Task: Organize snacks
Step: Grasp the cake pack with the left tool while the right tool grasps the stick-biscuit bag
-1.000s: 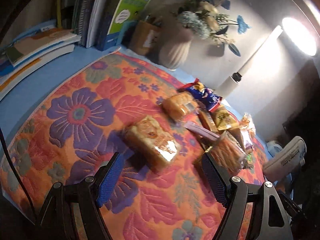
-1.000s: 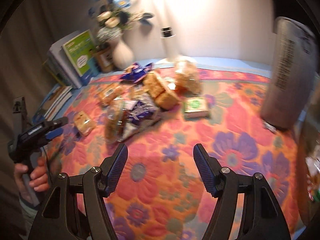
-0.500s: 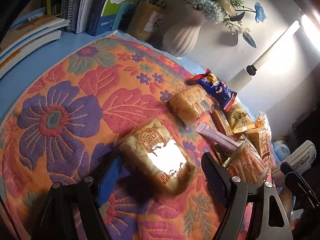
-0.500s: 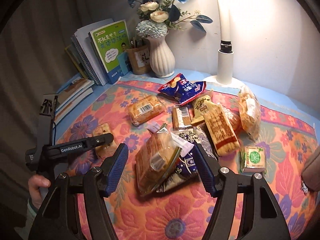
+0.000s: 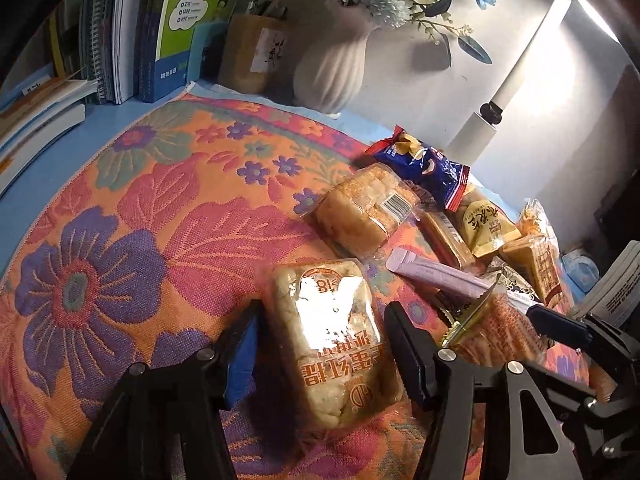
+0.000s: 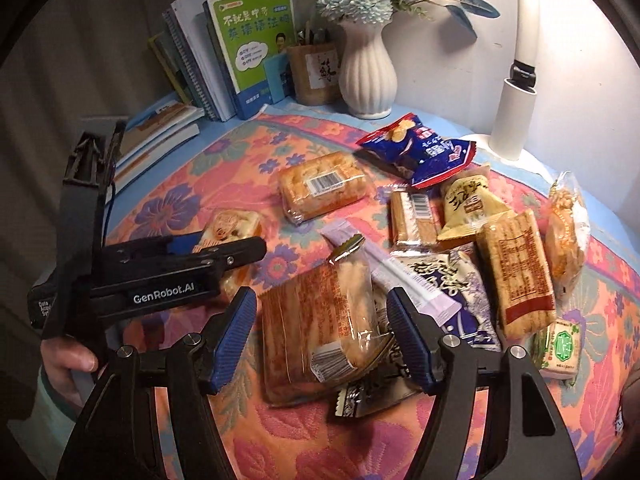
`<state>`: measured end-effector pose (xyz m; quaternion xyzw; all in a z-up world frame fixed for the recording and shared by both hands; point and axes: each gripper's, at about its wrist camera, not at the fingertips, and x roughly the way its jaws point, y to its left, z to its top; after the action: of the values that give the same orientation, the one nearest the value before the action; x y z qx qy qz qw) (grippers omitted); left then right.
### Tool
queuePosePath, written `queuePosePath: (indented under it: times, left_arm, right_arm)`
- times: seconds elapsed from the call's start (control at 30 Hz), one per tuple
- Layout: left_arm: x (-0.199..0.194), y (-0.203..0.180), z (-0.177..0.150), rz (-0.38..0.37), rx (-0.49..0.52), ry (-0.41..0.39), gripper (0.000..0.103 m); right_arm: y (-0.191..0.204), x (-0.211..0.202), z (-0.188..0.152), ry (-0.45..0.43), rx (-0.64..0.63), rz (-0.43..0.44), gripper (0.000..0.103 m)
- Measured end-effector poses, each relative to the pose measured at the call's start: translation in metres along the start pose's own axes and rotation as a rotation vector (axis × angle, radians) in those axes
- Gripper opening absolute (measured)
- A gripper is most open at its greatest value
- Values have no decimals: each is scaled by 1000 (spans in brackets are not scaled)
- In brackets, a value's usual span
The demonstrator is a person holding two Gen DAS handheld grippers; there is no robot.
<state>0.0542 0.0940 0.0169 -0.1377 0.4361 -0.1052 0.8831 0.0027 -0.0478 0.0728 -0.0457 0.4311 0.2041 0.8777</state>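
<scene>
Partly hidden — cake packet (image 5: 332,340) behind glare.

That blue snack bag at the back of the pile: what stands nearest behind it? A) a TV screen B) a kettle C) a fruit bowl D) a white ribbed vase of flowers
D: the white ribbed vase stands just behind the blue snack bag.

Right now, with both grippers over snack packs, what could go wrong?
The left gripper is closing around a cake pack; a hard squeeze may crush it. The right gripper straddles a cracker pack lying on a dark packet, so that could get dragged too.
</scene>
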Motion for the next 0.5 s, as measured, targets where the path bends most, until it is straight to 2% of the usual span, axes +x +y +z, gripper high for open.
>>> queuePosePath:
  times: [0.2,0.33,0.43,0.5]
  left_arm:
    - [-17,1,-11,39,52,-4,54]
    - [-33,14,-22,80,67,-9,54]
    - [-41,28,-27,65,38,-6,54]
    - [-44,33,-30,52,28,-6,55]
  right_arm:
    - [22,17,-16,61,-40,40,68]
    - [26,20,-16,67,-8,65,69]
    - [28,24,-13,73,37,76,77]
    - [35,28,-12,81,34,50,82]
